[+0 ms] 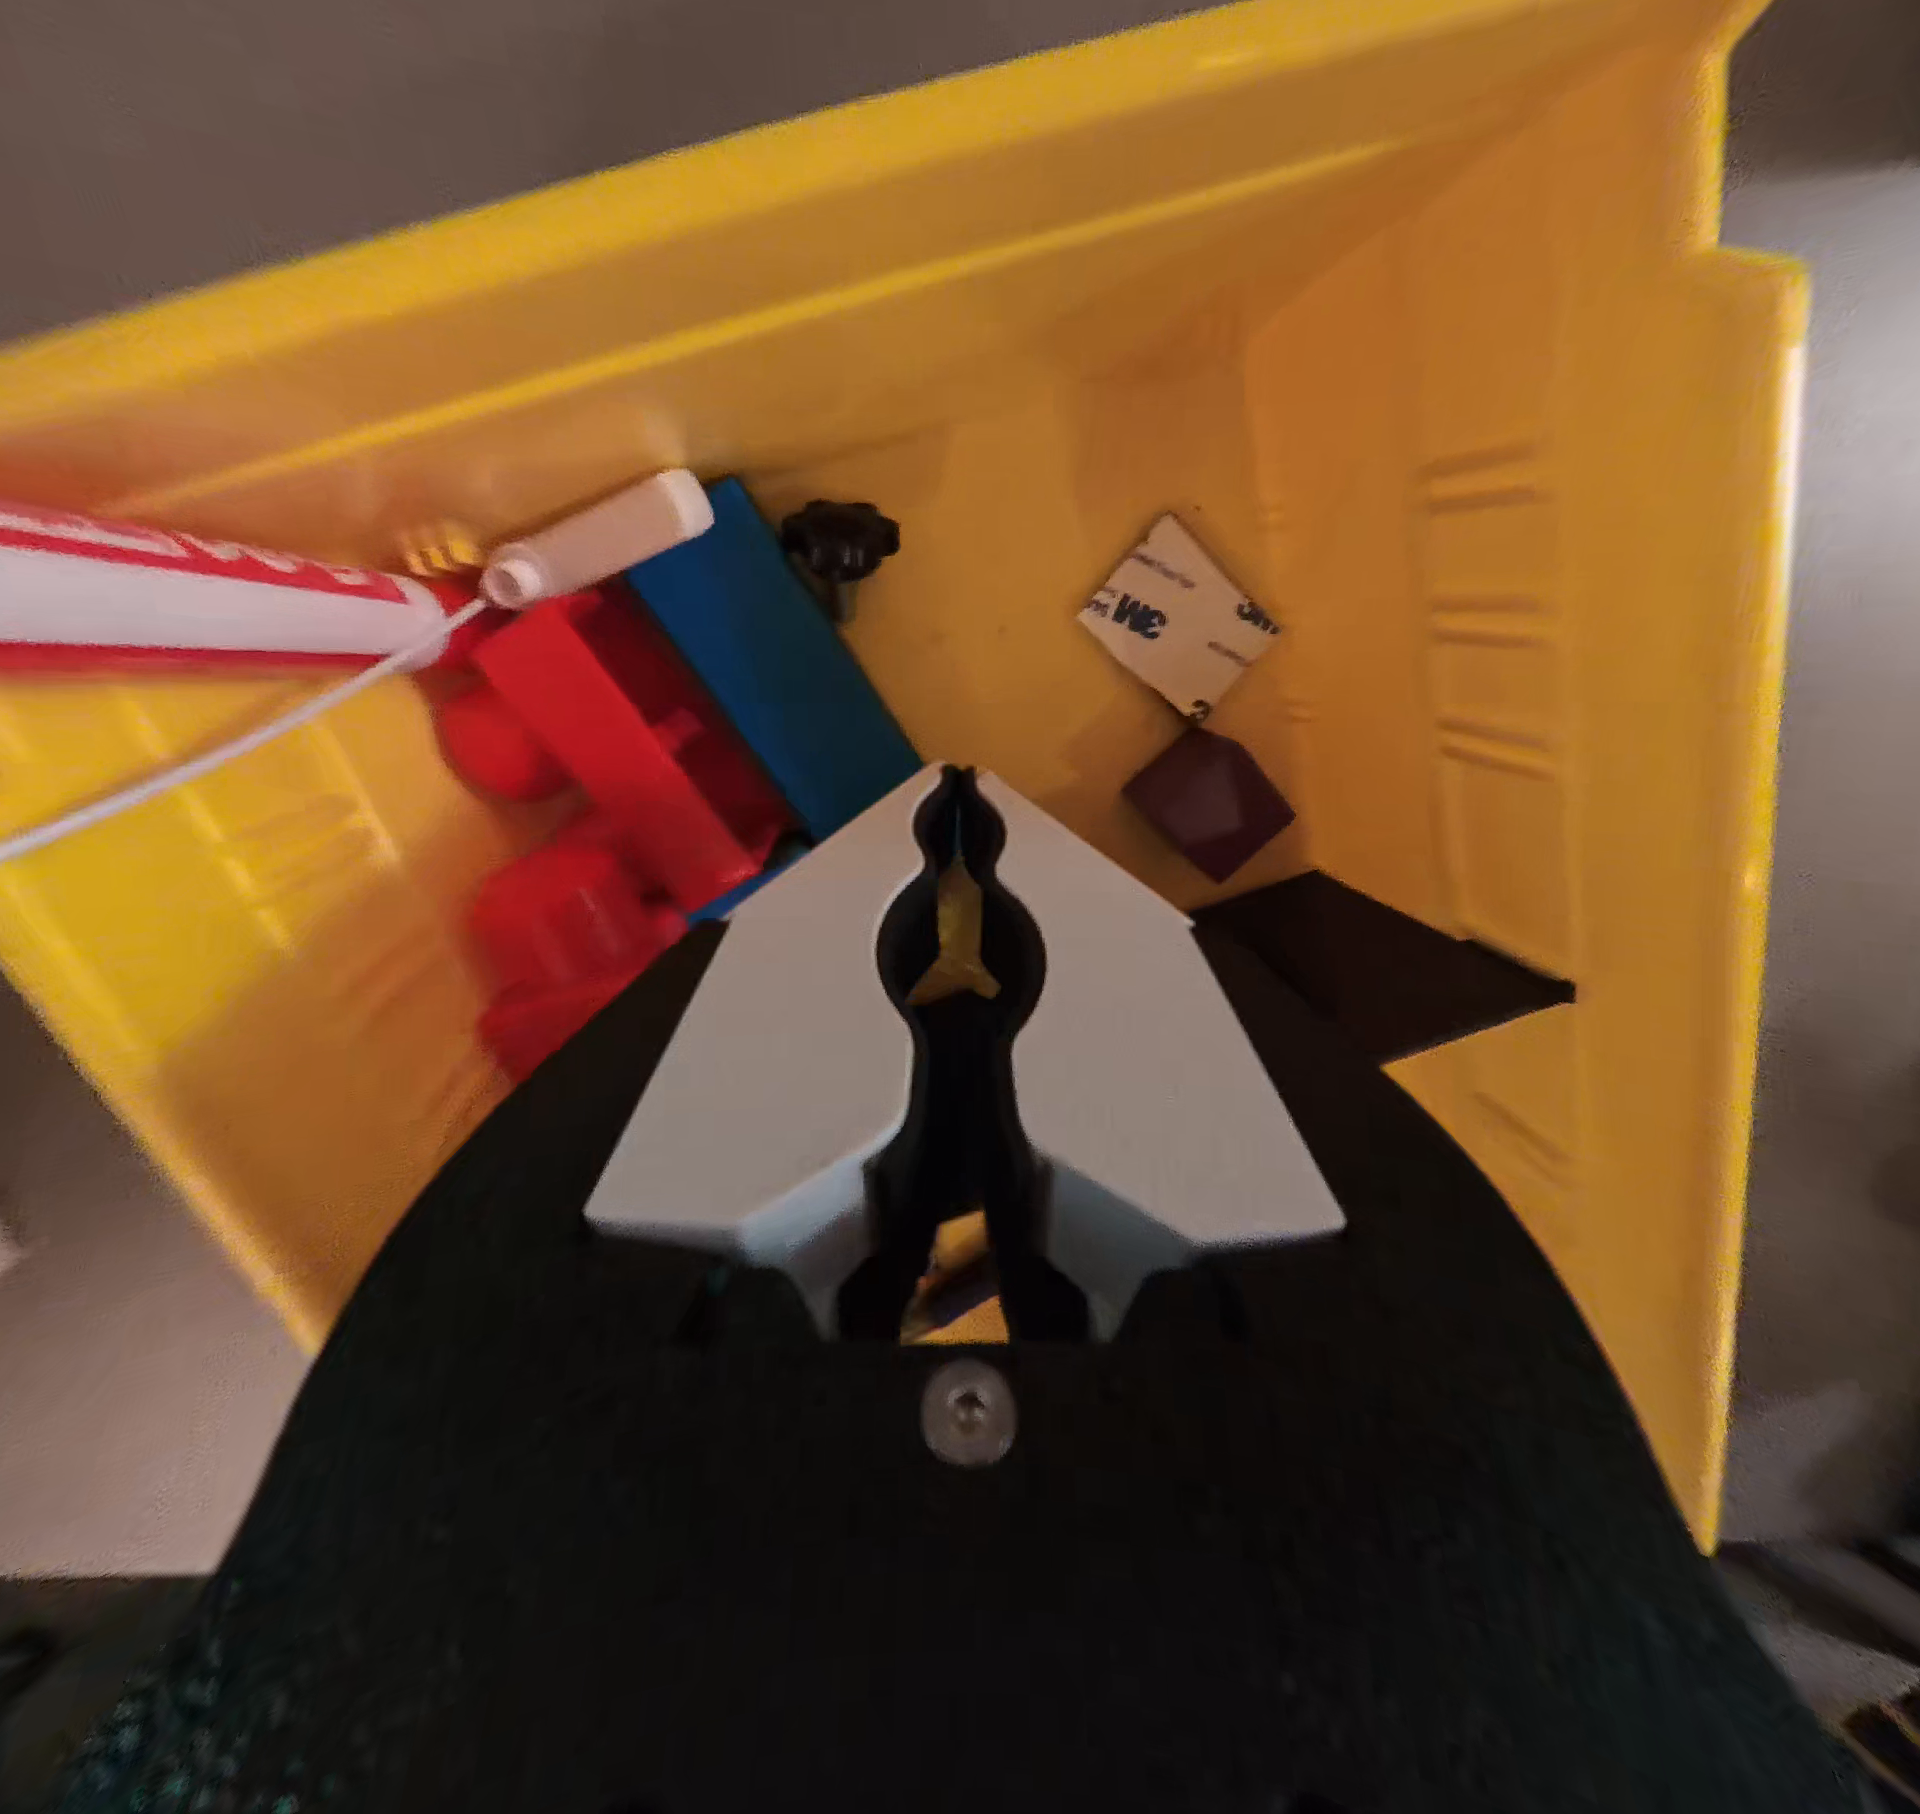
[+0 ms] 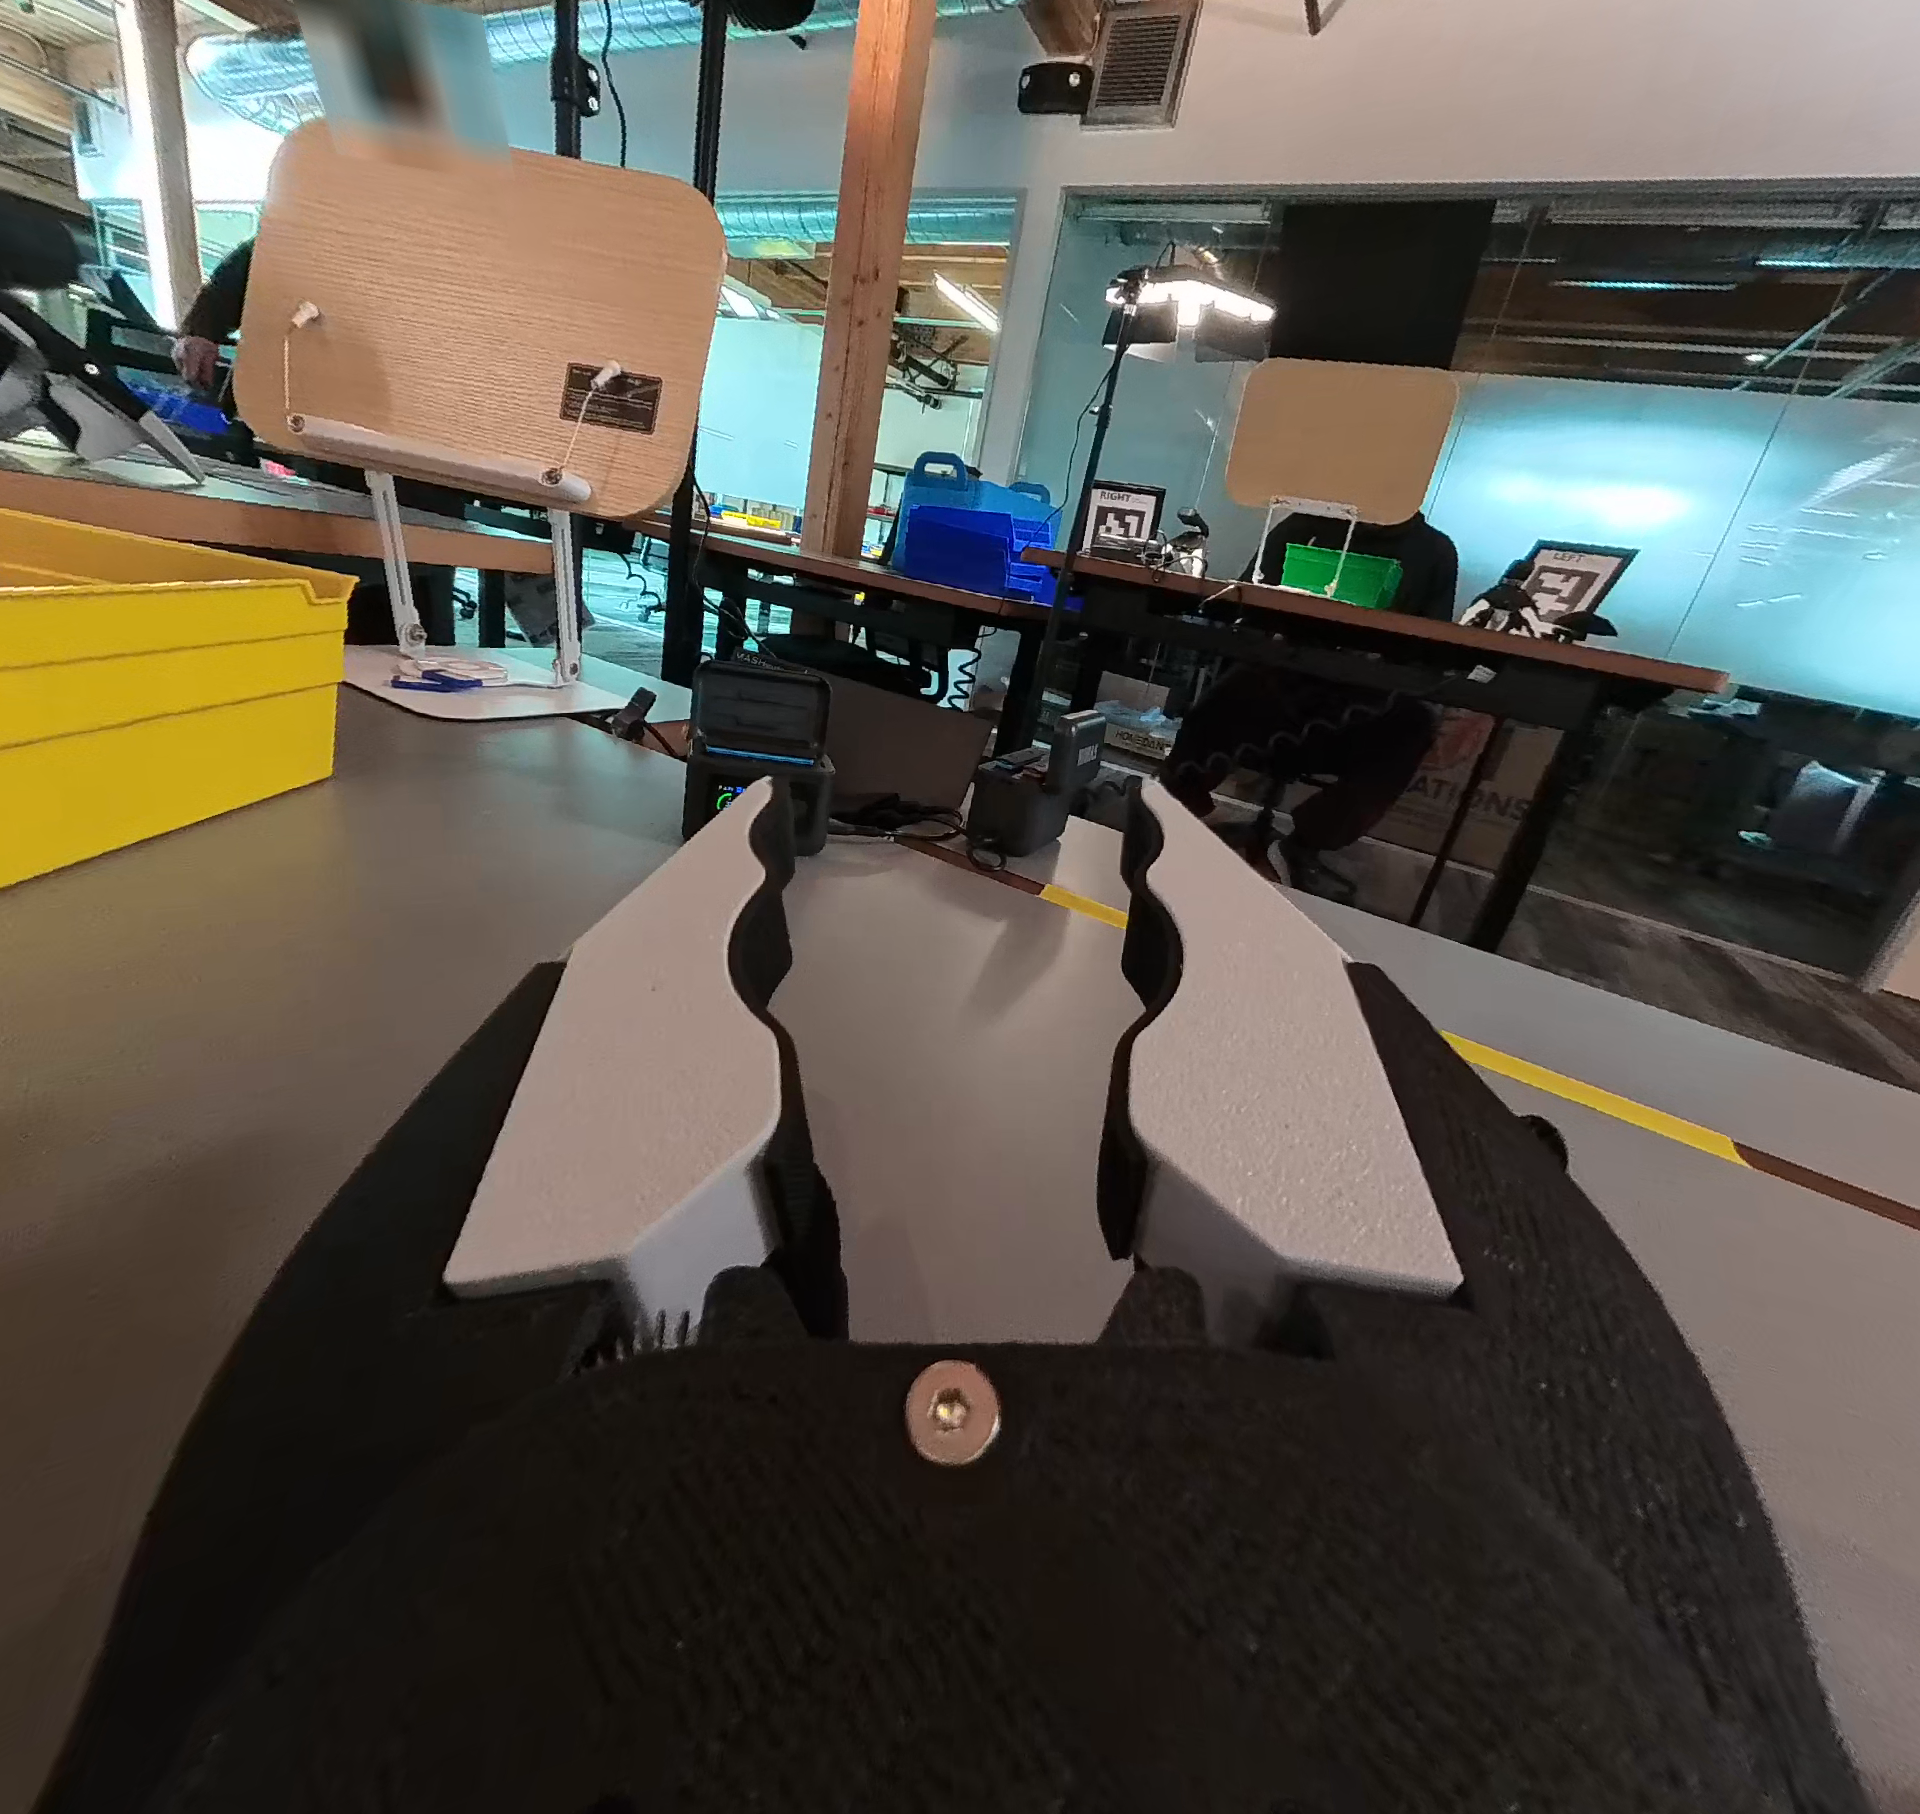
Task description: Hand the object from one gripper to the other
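Note:
My left gripper (image 1: 961,777) is shut and reaches down into a yellow bin (image 1: 935,237). Its tips are just in front of a blue block (image 1: 769,652) and beside red toy pieces (image 1: 582,788); I see nothing clearly held between them. A dark purple cube (image 1: 1210,803), a white square adhesive pad (image 1: 1179,616), a small black knob (image 1: 840,536) and a white-and-red tube (image 1: 208,601) with a white cap (image 1: 603,538) also lie in the bin. My right gripper (image 2: 956,808) is open and empty, low over the grey table (image 2: 312,933).
In the right wrist view the yellow bin (image 2: 156,684) stands at the left of the table. A wooden board on a white stand (image 2: 478,330) is behind it. Black charger boxes (image 2: 758,756) sit at the table's far edge. A person (image 2: 1340,621) sits at a desk beyond.

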Tool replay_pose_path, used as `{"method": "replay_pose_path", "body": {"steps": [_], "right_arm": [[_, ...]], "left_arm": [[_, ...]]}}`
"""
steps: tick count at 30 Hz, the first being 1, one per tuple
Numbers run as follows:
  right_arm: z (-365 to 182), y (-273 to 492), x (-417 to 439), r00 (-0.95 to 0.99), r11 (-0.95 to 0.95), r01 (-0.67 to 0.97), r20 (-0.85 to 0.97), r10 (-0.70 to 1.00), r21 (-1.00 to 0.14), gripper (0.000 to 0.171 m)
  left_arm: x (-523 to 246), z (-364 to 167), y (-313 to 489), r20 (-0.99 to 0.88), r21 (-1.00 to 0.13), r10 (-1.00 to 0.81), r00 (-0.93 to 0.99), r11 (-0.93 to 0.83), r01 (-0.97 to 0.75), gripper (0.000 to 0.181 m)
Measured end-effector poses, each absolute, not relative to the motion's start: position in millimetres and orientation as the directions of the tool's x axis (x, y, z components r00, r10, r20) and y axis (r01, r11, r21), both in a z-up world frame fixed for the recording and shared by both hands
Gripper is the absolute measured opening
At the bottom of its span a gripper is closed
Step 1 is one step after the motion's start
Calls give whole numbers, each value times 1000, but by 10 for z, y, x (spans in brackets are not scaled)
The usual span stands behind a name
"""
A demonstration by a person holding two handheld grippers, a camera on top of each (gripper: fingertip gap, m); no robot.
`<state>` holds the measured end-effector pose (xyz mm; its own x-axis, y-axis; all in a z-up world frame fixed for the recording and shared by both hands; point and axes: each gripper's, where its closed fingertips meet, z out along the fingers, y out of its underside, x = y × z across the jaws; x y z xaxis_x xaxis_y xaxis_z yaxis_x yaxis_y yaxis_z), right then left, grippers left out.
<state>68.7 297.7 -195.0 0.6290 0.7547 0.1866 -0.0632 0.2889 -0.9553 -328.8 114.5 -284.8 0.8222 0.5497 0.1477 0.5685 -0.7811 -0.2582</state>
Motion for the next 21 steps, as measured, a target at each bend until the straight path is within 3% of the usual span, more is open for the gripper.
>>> {"method": "replay_pose_path", "body": {"steps": [1, 4, 9, 17, 21], "right_arm": [[-1956, 2973, 680, 626, 288, -60, 188, 756, -956, 63], [-1965, 2957, 663, 620, 289, -55, 194, 760, -956, 63], [-1980, 2945, 650, 614, 286, -51, 196, 765, -957, 63], [-1991, 2923, 630, 603, 274, -57, 186, 776, -960, 63], [-1995, 2917, 624, 598, 263, -63, 174, 783, -963, 63]], "left_arm": [[-3296, -2873, 1143, 153, -257, 566, 810, -768, 586, 0], [-3405, -2956, 1045, 67, -236, 613, 787, -756, 610, 15], [-3434, -3049, 1026, 95, -180, 689, 718, -698, 693, 35], [-3616, -3123, 1059, 7, -166, 706, 708, -698, 697, 25], [-3593, -3135, 1108, 6, -119, 708, 706, -701, 703, 40]]}}
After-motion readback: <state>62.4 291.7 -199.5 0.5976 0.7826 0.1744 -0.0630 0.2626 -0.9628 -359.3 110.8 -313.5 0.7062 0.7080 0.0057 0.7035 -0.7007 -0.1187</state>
